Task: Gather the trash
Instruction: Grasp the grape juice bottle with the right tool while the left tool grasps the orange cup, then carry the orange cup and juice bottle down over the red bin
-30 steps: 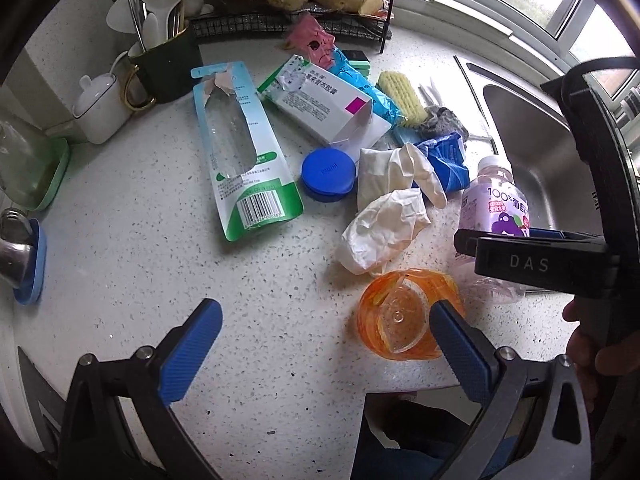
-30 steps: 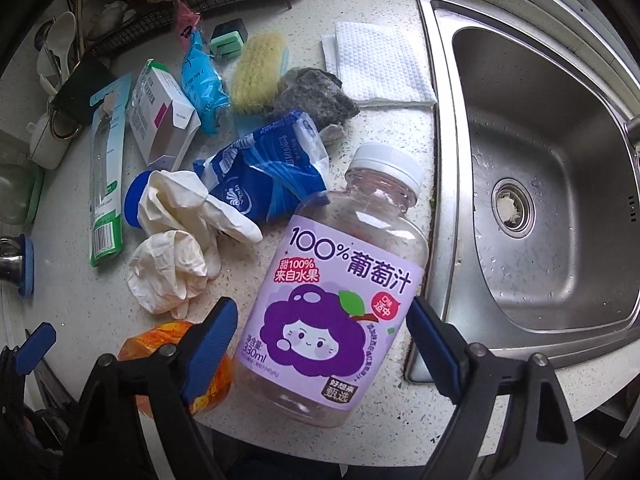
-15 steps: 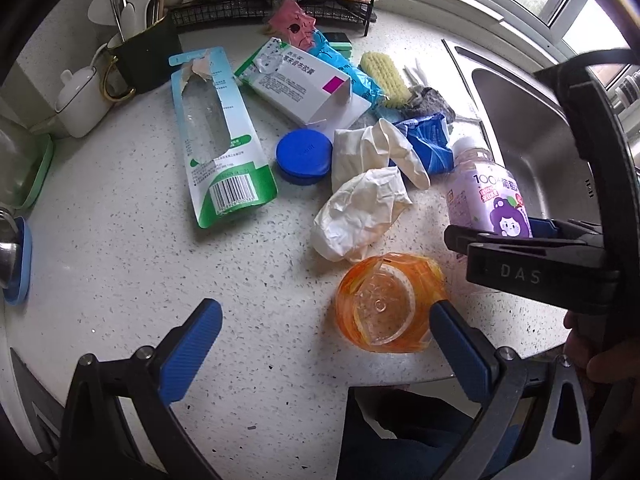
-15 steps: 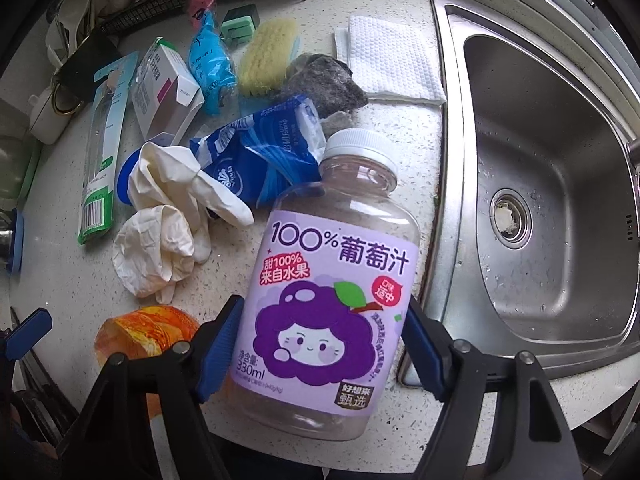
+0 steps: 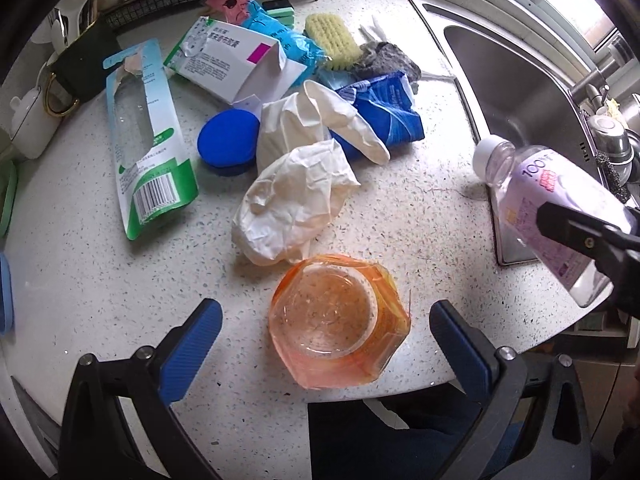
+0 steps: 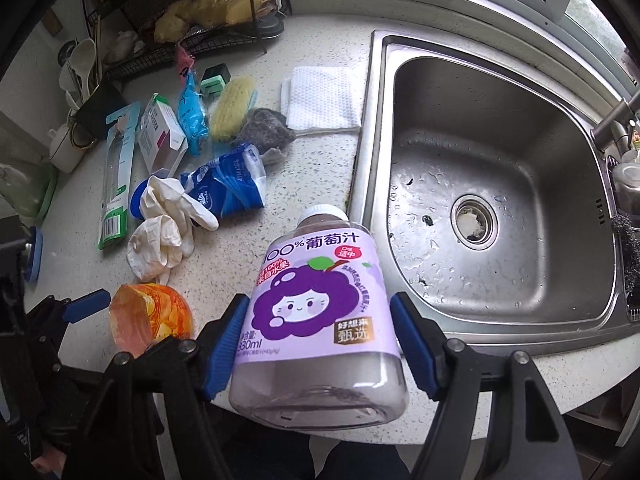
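Orange cup sits low in the left wrist view, mouth up, between the spread fingers of our left gripper, which touch nothing. Rightward, our right gripper is closing on the grape juice bottle, lifted off the surface, cap pointing up-frame.

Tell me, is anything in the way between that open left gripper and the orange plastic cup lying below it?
Nothing visible is. The orange plastic cup lies alone on the countertop between the open fingers of the left gripper. The crumpled white glove lies just beyond it, not over it. The right gripper holds the juice bottle off to the side.
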Action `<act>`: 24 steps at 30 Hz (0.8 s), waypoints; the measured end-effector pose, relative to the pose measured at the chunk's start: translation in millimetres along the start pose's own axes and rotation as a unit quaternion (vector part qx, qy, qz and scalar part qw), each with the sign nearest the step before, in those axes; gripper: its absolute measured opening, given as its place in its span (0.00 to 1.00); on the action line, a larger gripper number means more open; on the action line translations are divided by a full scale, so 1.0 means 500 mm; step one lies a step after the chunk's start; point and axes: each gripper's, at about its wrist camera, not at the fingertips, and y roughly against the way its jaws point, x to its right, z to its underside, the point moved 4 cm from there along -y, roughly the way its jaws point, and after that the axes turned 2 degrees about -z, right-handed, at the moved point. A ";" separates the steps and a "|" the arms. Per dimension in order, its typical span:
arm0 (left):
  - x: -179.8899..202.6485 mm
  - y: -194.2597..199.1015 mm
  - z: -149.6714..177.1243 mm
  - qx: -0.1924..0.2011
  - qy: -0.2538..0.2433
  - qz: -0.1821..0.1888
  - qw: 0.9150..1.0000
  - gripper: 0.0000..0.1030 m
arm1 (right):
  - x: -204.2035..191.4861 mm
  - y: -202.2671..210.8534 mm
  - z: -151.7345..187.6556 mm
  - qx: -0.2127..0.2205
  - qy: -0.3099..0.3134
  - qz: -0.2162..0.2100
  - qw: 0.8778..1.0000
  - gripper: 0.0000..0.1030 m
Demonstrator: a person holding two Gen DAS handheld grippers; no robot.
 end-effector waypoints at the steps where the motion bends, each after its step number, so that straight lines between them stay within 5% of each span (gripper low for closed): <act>1: 0.001 -0.007 -0.002 -0.002 -0.001 -0.004 1.000 1.00 | -0.001 0.008 0.004 0.005 0.002 0.008 1.000 0.67; 3: 0.002 -0.020 -0.005 -0.006 -0.002 -0.008 1.000 0.99 | 0.005 0.016 0.008 0.013 0.011 0.023 1.000 0.67; 8: -0.001 -0.041 -0.008 -0.022 0.017 0.014 1.000 0.63 | 0.013 0.022 0.022 0.010 0.007 0.013 1.000 0.66; 16: -0.024 -0.012 0.031 0.001 0.050 0.017 0.999 0.62 | 0.024 0.043 0.051 0.015 0.012 0.013 1.000 0.66; 24: 0.001 0.112 0.079 0.062 0.055 -0.006 0.997 0.62 | 0.013 0.117 0.084 0.059 0.048 -0.030 0.997 0.66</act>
